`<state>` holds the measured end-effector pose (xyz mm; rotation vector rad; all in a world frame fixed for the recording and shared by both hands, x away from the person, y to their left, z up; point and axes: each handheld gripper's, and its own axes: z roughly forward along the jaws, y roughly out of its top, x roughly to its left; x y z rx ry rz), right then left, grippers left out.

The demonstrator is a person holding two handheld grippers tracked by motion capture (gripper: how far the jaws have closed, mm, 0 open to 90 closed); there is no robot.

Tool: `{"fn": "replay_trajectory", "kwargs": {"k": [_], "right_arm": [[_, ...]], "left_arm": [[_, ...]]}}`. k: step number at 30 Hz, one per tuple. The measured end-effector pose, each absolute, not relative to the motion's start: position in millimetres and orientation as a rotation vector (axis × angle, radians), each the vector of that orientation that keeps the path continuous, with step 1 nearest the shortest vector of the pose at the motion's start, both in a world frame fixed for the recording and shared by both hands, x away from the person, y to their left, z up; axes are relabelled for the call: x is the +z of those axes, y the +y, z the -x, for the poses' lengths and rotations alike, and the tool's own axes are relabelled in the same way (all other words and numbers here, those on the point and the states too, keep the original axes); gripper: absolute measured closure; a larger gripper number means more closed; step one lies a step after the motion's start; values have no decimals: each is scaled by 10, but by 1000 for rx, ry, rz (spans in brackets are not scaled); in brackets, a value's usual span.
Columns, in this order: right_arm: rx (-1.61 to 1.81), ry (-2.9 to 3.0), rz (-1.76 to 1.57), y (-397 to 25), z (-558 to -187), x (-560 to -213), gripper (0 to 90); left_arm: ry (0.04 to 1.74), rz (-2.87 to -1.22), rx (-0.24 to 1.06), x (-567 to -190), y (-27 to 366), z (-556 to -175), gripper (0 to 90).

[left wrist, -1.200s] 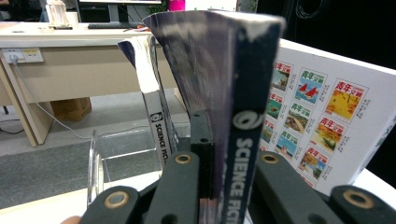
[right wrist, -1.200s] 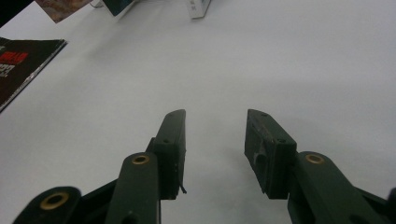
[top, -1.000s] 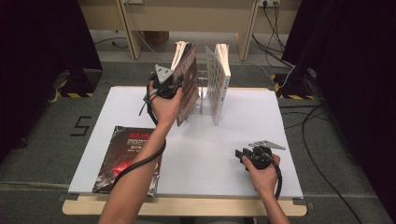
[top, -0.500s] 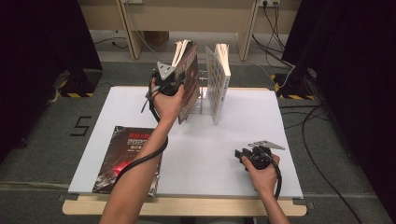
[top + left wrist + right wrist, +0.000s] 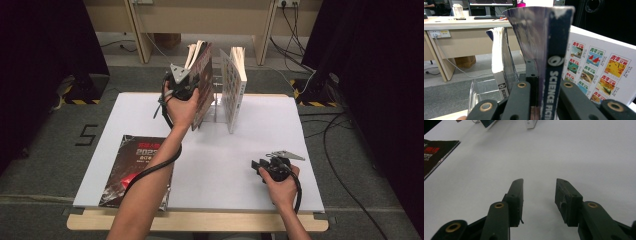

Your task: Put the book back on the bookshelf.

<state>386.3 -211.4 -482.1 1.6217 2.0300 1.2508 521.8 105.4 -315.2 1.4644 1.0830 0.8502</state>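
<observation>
Magazine [image 5: 204, 82] w/ glossy dark cover stands near-upright at approx 12 o'clock on the table [image 5: 220, 165], a flat matte white board, in the high view; left gripper [image 5: 186, 89] is raised against its near edge, grey three-cornered plate on top, black cable looping down the forearm. Just right of it, abt 1 o'clock, a white-covered magazine [image 5: 233, 85] stands upright w/ pale page edges showing, and a clear stand [image 5: 216, 107] sits between the two. At 8 o'clock a black magazine [image 5: 137, 170] lies flat, shiny cover w/ red print. At 4 o'clock the right gripper [image 5: 259, 166] rests low over bare board, held in the right hand [image 5: 281, 184]. Left gripper view: jaws clamped on the magazine's [image 5: 544, 60] spine, thin and dark blue w/ white lettering, pages fanning upward; behind it at 10 o'clock a 2nd thin spine in the clear plastic stand [image 5: 481, 92], and at 3 o'clock the white cover [image 5: 599, 72] w/ a grid of small colourful pics. Right gripper view: the two black jaws stand apart, nothing between them, smooth white surface [image 5: 564, 152] under them; corner of the black magazine [image 5: 436, 155] at 10 o'clock.
</observation>
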Motion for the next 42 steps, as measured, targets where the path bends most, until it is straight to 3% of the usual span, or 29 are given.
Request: {"fn": "replay_trajectory", "kwargs": {"k": [42], "right_arm": [[1245,2036,-1622,-2142,-3871,-4836,587]], "left_arm": [[1090,-1442,914,-3086,965,-5342,838]]}}
